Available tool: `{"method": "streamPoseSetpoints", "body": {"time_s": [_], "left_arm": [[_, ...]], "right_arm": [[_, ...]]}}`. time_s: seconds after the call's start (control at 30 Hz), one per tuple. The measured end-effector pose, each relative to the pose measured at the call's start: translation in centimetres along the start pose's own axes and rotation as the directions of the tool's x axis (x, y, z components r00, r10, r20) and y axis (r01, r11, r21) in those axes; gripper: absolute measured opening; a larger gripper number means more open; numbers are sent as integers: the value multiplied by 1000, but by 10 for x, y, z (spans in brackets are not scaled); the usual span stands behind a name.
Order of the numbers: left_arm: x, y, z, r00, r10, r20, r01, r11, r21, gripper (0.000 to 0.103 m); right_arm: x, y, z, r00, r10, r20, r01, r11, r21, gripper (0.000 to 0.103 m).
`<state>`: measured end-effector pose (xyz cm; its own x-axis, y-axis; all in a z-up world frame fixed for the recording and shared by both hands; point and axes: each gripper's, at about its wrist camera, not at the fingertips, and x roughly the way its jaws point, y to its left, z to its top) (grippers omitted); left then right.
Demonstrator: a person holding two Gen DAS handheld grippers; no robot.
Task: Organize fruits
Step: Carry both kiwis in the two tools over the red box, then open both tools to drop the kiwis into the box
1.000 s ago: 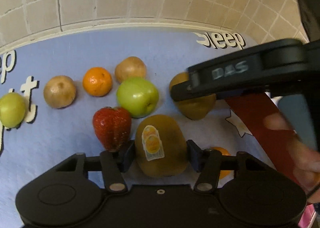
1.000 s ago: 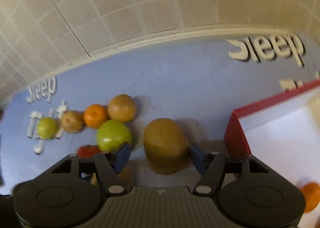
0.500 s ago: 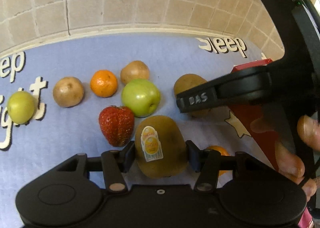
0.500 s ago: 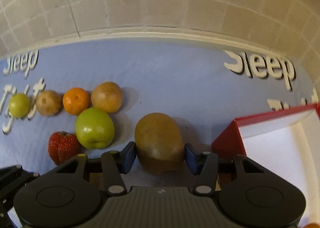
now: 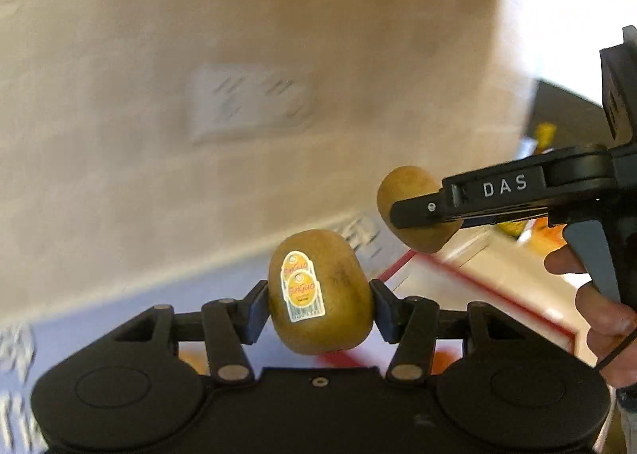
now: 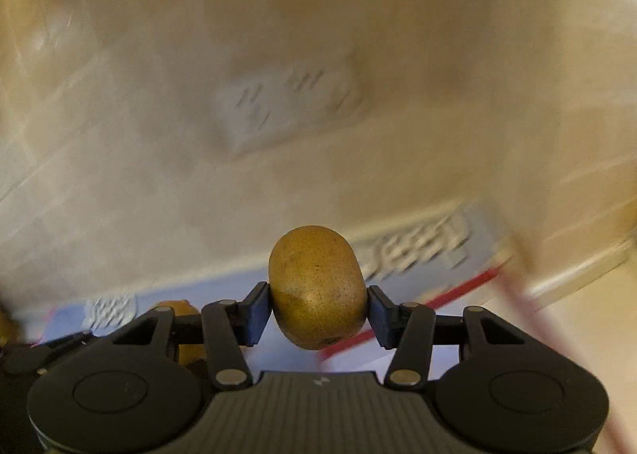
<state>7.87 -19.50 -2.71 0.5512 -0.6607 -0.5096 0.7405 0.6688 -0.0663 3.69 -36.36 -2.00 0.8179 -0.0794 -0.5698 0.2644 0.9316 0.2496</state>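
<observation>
A brown kiwi with a yellow sticker (image 5: pixel 318 295) hangs in the air above the blue mat, and my left gripper (image 5: pixel 320 301) is shut on it, pads pressing both sides. My right gripper (image 6: pixel 318 304) is shut on a plain brown kiwi (image 6: pixel 316 293), also lifted off the mat. In the left wrist view that plain kiwi (image 5: pixel 406 191) shows up and to the right, with one black finger (image 5: pixel 438 207) of the right gripper across it. The red-rimmed white box (image 5: pixel 477 279) lies below and behind both kiwis. The other fruits are mostly hidden by the gripper bodies.
A tiled wall with a white socket plate (image 5: pixel 247 104) fills the blurred background. The blue mat (image 6: pixel 199 291) with white lettering runs along its foot. A brown fruit (image 6: pixel 175 306) peeks from behind my right gripper's left finger. A person's hand (image 5: pixel 597 314) holds the right gripper's handle.
The right gripper's pads closed onto the plain kiwi. Both grippers then rose off the mat with their kiwis, and both views swung up to the wall; the other fruits dropped out of sight.
</observation>
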Motion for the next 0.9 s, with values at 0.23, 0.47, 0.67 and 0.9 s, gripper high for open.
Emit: {"method": "streamPoseSetpoints", "body": {"time_s": [0.23,0.47,0.67,0.9], "left_arm": [[77,-54,20,991,-115,-71,120,990,78,64],[174,-71,-17,935,-172,-309,201,978,62,64],[214,-91,-42,877,-77,-474,149,982,117,64],[223,-89,-49,859,-123,-497,189,978,84,64]], "right_arm": [[-14,-98,6,992,-128,-25,130,963,235,54],[37,-149,-42,971,-154,-186,218,889,403,54],[73,-169,-72,939,-194,-285,310,838,449,51],[77,-159,-65,928,-243,-282,340,859,382,50]]}}
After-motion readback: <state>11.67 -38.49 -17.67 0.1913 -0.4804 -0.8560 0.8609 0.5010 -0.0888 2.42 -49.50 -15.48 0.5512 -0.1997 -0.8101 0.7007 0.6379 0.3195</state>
